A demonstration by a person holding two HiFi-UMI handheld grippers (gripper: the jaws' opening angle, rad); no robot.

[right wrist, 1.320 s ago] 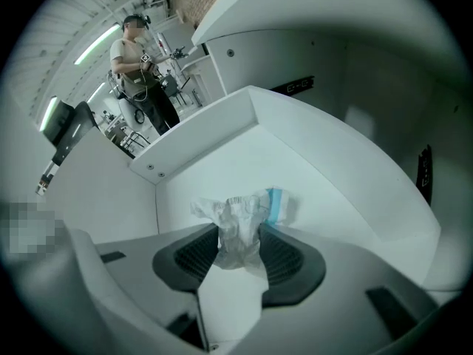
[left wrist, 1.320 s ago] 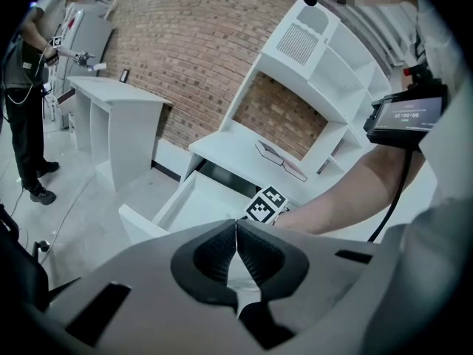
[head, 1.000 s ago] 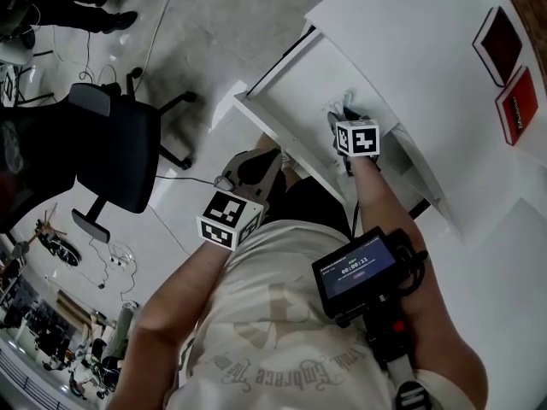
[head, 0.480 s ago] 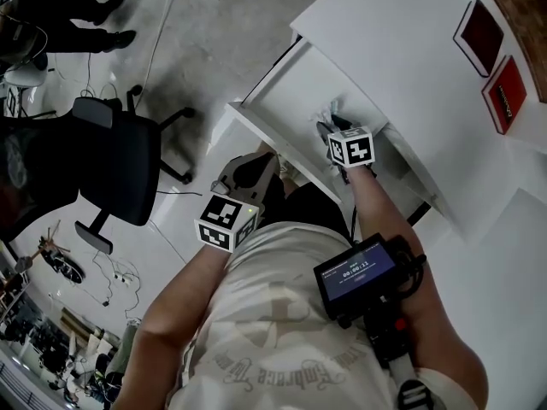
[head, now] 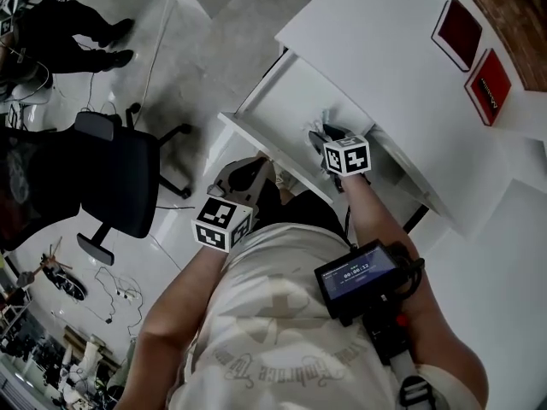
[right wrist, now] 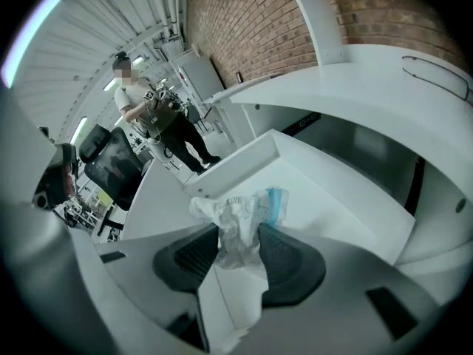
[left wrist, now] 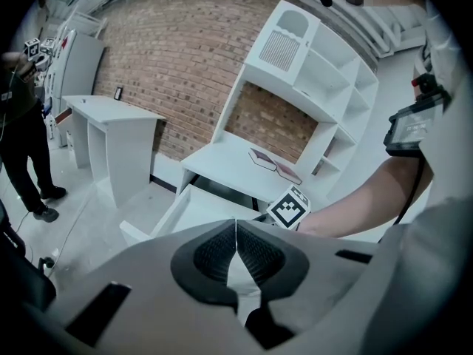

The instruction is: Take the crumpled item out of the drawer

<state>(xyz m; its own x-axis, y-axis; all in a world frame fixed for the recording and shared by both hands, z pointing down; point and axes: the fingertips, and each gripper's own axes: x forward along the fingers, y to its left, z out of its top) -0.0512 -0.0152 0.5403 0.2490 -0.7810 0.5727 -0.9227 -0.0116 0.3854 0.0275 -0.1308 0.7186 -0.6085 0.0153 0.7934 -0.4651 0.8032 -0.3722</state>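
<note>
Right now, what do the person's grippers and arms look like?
Both the left gripper and right gripper have pale grey bodies with dark ribbed pads, and each carries a white cube printed with black square markers. The arms are bare below a light printed T-shirt; a black screen unit sits on the right forearm.

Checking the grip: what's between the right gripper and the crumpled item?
Nothing: the right gripper view shows the right gripper clamped directly on the crumpled item.

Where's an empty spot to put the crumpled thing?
The desk top is bare beside the red books. The drawer floor is bare beside the right gripper, crowded only where its jaws hold the crumpled item.
</note>
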